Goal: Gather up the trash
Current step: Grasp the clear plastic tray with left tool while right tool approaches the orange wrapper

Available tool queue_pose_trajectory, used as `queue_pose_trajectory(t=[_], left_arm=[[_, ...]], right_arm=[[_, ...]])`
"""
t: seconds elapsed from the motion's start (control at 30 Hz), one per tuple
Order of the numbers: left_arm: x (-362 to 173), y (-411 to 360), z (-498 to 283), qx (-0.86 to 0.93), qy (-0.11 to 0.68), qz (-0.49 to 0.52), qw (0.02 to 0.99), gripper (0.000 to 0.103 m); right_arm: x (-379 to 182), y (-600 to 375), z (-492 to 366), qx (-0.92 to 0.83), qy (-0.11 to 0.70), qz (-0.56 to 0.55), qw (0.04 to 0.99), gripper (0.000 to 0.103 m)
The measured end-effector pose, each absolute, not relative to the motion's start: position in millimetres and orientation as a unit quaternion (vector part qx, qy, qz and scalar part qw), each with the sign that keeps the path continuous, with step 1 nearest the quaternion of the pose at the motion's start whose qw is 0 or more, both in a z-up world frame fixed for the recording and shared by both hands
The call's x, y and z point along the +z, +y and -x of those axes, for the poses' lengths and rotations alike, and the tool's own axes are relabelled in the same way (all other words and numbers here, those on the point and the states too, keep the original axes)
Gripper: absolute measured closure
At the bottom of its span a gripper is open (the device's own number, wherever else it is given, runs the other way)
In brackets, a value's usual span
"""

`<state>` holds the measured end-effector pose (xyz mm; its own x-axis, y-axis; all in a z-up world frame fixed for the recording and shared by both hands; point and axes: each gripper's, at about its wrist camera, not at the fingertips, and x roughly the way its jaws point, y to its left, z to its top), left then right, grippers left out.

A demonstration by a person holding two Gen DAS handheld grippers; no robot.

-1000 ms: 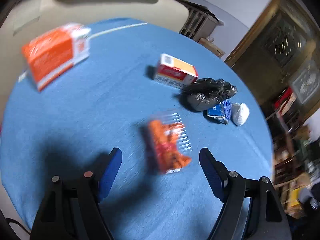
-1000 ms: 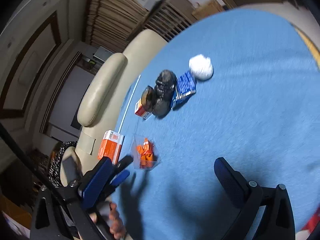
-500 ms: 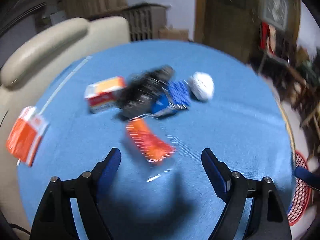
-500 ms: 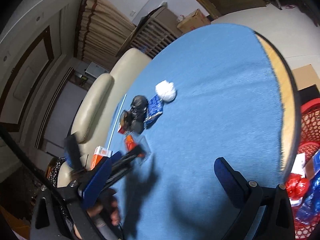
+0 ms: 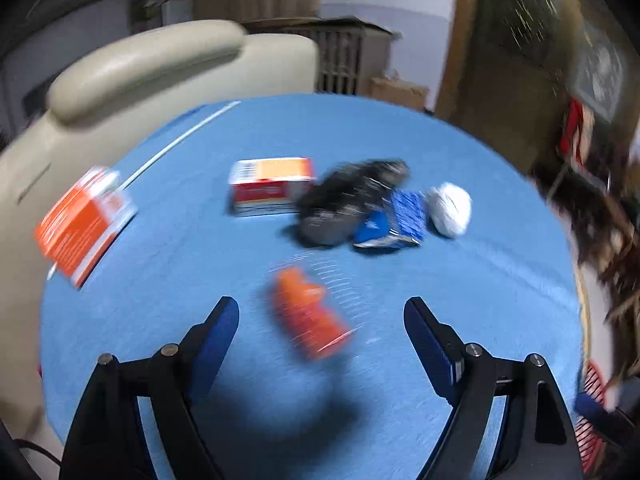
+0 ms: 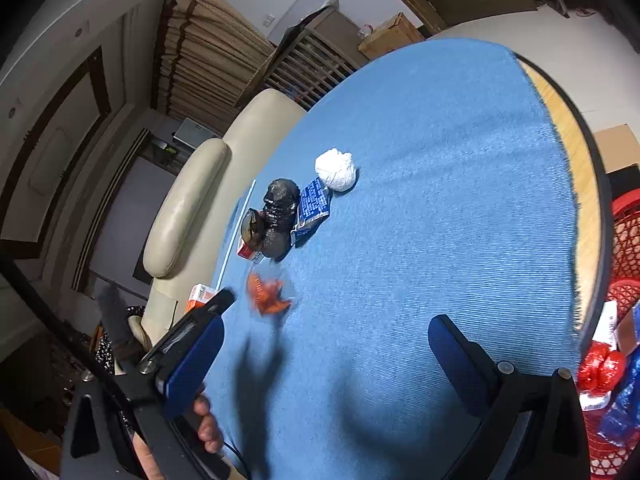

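An orange snack wrapper (image 5: 308, 312) lies blurred on the blue tablecloth (image 5: 480, 288), between and just ahead of my left gripper's (image 5: 320, 304) open fingers, which do not touch it. Beyond it lie a red and orange box (image 5: 272, 186), a crumpled black bag (image 5: 348, 204), a blue packet (image 5: 396, 216) and a white paper ball (image 5: 450, 210). An orange carton (image 5: 80, 224) sits at the far left edge. My right gripper (image 6: 328, 316) hangs open and empty over the cloth, well short of the wrapper (image 6: 266, 298) and the black bag (image 6: 278, 216).
A red mesh basket (image 6: 624, 240) stands beside the table's right edge, with red and blue wrappers (image 6: 600, 364) in it. A cream armchair (image 5: 160, 68) backs the table's far left. A person's hand (image 6: 204, 428) shows at the lower left of the right wrist view.
The left wrist view has swung and rolled, so the wrapper now lies centred between the left fingers. The right gripper drew back, bringing the table edge and red basket into view.
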<state>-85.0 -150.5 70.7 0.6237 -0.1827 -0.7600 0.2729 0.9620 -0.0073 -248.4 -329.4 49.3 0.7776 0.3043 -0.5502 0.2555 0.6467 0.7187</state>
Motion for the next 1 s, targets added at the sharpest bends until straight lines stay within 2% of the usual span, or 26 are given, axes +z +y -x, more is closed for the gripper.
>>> queue_pose_trajectory(t=[0.07,0.17,0.37,0.53,0.7,0.9,0.93,0.97,1.0], left_arm=[[55.0,-168.1,74.9,-0.105,0.43,-0.091,0.892,0.018],[48.2,-163.3,68.9,-0.065,0.429,-0.092,0.896,0.018],[70.7,-101.3,90.5,-0.066,0.395,0.034,0.916,0.016],[60.6,-64.8,87.6,-0.056,0.414,0.102,0.903,0.016],[54.4,-88.7,88.8,-0.066,0.422,0.081,0.9,0.016],[45.0,-145.1,73.5,-0.048,0.437,-0.011,0.898,0.016],[38.6,-150.7,67.2,-0.048,0.447,-0.024,0.893,0.018],[35.5,-149.2,64.3,-0.06,0.453,-0.014,0.889,0.047],[33.3,-146.2,62.0,-0.069,0.463,-0.006,0.884,0.046]], right_arm=[[51.9,-334.1,255.1,0.006,0.33,-0.42,0.846,0.0],[54.5,-341.1,264.8,-0.004,0.325,-0.419,0.848,0.0],[48.1,-348.9,270.7,-0.014,0.328,-0.426,0.843,0.0],[51.2,-339.8,265.6,-0.002,0.328,-0.416,0.848,0.0],[51.0,-331.7,261.3,0.004,0.334,-0.41,0.849,0.0],[51.8,-330.1,262.5,-0.001,0.338,-0.408,0.849,0.0],[52.5,-330.3,263.3,-0.002,0.337,-0.406,0.849,0.0],[53.2,-330.6,264.0,-0.003,0.338,-0.406,0.849,0.0],[54.1,-331.1,265.1,-0.003,0.338,-0.405,0.849,0.0]])
